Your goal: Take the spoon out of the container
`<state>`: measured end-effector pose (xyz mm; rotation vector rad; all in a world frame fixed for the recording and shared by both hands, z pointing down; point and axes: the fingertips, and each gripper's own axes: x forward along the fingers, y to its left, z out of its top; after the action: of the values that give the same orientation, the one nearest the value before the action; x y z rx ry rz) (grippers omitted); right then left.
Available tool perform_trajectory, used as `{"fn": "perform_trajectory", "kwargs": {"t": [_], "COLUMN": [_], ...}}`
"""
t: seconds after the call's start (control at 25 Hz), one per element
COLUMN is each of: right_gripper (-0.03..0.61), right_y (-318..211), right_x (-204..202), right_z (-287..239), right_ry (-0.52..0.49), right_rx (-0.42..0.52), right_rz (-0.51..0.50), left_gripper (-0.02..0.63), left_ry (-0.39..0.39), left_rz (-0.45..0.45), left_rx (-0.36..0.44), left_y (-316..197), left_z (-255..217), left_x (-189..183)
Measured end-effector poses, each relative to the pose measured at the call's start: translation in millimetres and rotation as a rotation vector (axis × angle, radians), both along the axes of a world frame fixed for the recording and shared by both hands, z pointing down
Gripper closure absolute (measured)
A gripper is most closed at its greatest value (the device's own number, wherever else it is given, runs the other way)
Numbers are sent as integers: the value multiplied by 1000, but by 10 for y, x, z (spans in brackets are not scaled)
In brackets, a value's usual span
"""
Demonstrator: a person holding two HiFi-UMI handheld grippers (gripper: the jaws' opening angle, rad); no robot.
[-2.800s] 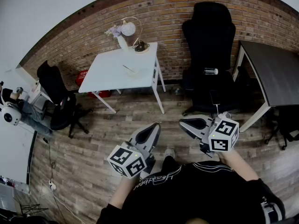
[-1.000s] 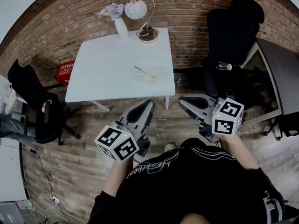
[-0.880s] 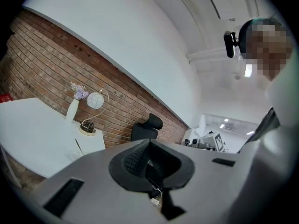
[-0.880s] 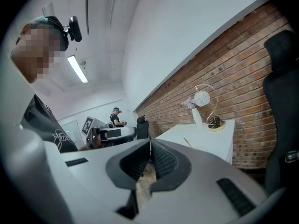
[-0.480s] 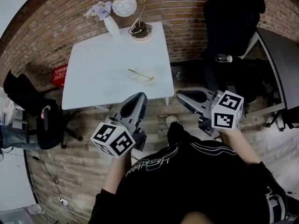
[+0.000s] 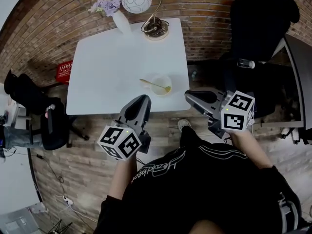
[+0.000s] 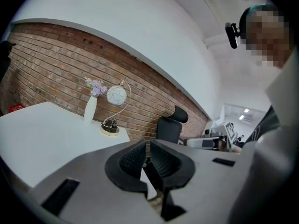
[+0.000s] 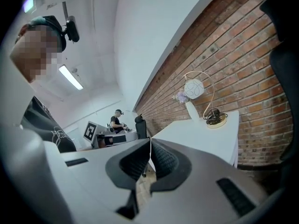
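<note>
i'm hovering the left gripper (image 6: 141, 100) and right gripper (image 6: 191, 96), both closed and empty, while the spoon (image 6: 154, 84) is lying in the container (image 6: 161, 78) by the table (image 6: 112, 67) edge, so a nudge risks toppling it.

We are in what looks like an office or studio workroom: a brick wall (image 6: 209, 4), a wood plank floor (image 6: 83, 155), and black swivel chairs (image 6: 258, 18) near a white tabletop (image 6: 112, 77) and a dark desk (image 6: 303, 72). A vase of flowers (image 6: 117, 16) and a globe lamp (image 6: 137, 0) stand on the tabletop. Farther off we see another person (image 8: 117, 120) at a bench with equipment.
</note>
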<state>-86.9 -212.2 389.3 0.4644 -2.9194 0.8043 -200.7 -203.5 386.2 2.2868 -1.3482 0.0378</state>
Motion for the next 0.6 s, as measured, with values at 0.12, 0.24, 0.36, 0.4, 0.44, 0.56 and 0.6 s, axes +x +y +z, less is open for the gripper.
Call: {"fn": "perform_trajectory", "kwargs": {"t": [0.12,0.24,0.36,0.4,0.44,0.56,0.6], "right_gripper": [581,581,581,581,581,581,581], "right_y": [-222,-395,-542,-592,-642,-770,-807], "right_x": [-59,-124,-161,-170,-180,-210,-217], "right_z": [67,141,251,283,312,392,417], "right_ry": [1,8,30,34,37,48,53], "right_rx": [-23,-38,-54,-61,-68,-87,-91], "right_rz": [-9,-19,-22,-21,-20,-25,-26], "left_gripper": [596,517,463,454,453,448,446], "left_ry": [-4,12,23,21,20,26,30], "left_rz": [-41,-64,-99,-106,-110,-117,-120], "left_rx": [-36,-82,-122,-135,-150,-196,-210], "left_y": [-215,-401,-548,-592,-635,-762,-798], "left_z": [175,365,561,628,698,905,971], "left_x": [-146,-255,-350,-379,-404,-463,-477]}}
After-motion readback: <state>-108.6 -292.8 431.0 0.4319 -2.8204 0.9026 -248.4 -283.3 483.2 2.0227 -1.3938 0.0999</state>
